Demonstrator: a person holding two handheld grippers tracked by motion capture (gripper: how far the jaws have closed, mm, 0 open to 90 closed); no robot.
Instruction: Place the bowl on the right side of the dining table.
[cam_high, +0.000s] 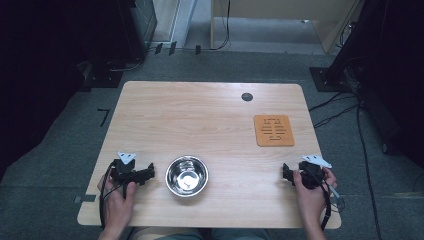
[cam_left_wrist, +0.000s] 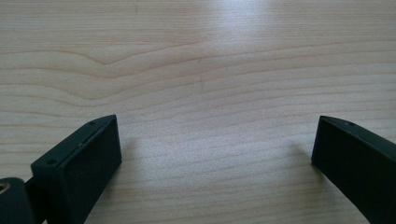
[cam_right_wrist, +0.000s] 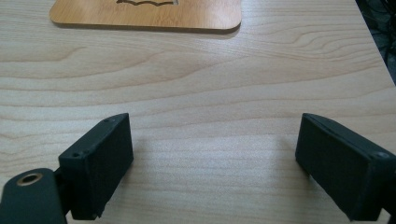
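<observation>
Wood table (cam_high: 200, 120) on grey carpet (cam_high: 75, 130); left gripper (cam_high: 145, 174) and right gripper (cam_high: 286, 172) both spread wide.

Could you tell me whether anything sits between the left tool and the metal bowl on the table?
Nothing visible does. In the high view the left tool rests on the table just left of the metal bowl, with bare wood between them. The left gripper view shows its jaws standing apart with nothing between them. The wooden trivet lies far off, toward the right tool.

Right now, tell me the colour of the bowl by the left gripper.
Shiny silver metal bowl; the high view shows it best.
</observation>
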